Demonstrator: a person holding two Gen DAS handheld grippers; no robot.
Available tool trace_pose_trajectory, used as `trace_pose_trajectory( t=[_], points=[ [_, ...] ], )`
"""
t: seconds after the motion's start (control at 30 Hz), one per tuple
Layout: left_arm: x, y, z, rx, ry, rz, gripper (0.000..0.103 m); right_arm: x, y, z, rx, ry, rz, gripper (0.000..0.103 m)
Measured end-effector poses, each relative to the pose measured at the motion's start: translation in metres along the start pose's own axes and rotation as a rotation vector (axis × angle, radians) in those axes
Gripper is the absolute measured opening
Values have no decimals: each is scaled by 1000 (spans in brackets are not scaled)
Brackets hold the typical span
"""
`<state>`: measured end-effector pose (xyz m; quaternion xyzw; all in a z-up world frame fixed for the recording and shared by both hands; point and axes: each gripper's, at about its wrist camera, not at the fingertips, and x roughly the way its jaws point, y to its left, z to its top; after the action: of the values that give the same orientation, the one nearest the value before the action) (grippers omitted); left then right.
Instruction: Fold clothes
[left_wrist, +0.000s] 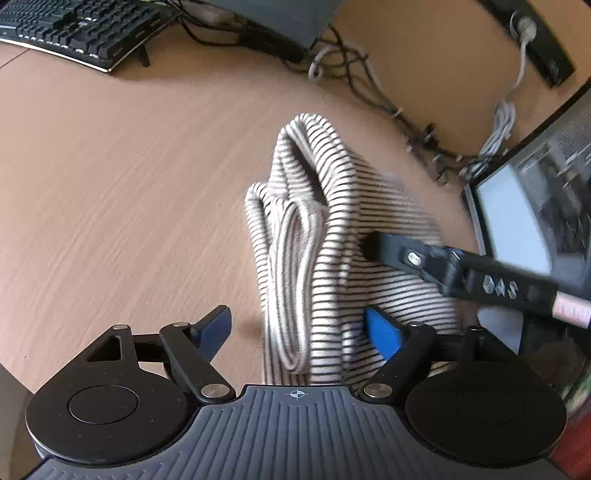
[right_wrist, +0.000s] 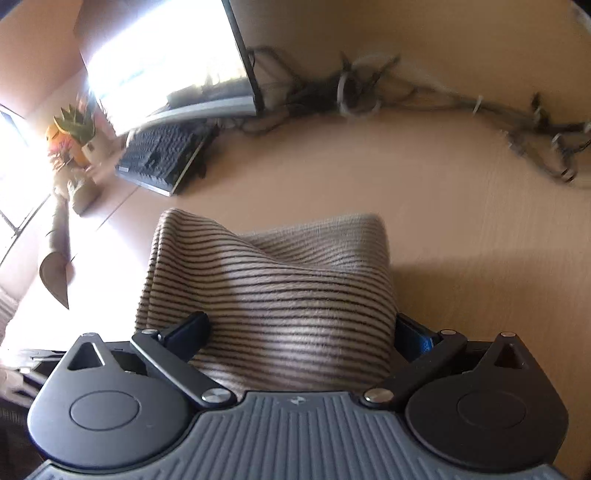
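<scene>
Legible markings:

1. Right gripper (left_wrist: 373, 245), seen in the left wrist view reaching in from the right edge: pale marks on the side of its black body, two faceted block shapes followed by a capital "S". Slightly blurred.

2. Left gripper (left_wrist: 299, 328), grey ribbed housing at the bottom of its own view: a small white crosshair-in-circle sign, centred on the upper edge.

3. Right gripper's own housing, same position: a faint pale mark, too blurred to read.

4. Keyboard (left_wrist: 74, 26) keys and monitor (left_wrist: 535, 206) screen: nothing legible.
</scene>
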<state>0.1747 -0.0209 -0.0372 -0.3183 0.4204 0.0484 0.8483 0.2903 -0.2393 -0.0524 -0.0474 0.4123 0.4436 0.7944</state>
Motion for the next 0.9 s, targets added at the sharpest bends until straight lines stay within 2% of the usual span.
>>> trace_pose_trajectory(
  t=[0.1,0.17,0.23,0.33,0.43,0.53,0.67,0.73,0.87,0.9],
  points=[
    [-9,4,6,-3,0,-108,83,-42,11,-8,-103,-137,-49,103],
    [1,2,10,12,50,-136,86,-58,7,-13,-112,-161,-60,103],
    [12,-1,12,46,75,-105,85,-61,-6,-18,-38,-147,0,103],
    [20,5,15,1,94,-78,88,-56,-20,-24,74,-108,53,103],
    [24,12,14,-33,113,-78,90,-49,-19,-29,47,-64,44,103],
    [32,7,8,-11,130,-104,83,-36,-24,-35,52,5,93,101],
    [39,9,6,-20,130,-141,68,-26,-28,-39,102,55,160,97],
    [38,16,4,-47,130,-165,65,-21,-27,-35,112,69,180,97],
    [29,30,11,-48,113,-171,65,-2,-10,-14,85,97,203,93],
    [26,36,15,-53,103,-164,62,4,-3,-7,72,102,204,92]
  ],
)
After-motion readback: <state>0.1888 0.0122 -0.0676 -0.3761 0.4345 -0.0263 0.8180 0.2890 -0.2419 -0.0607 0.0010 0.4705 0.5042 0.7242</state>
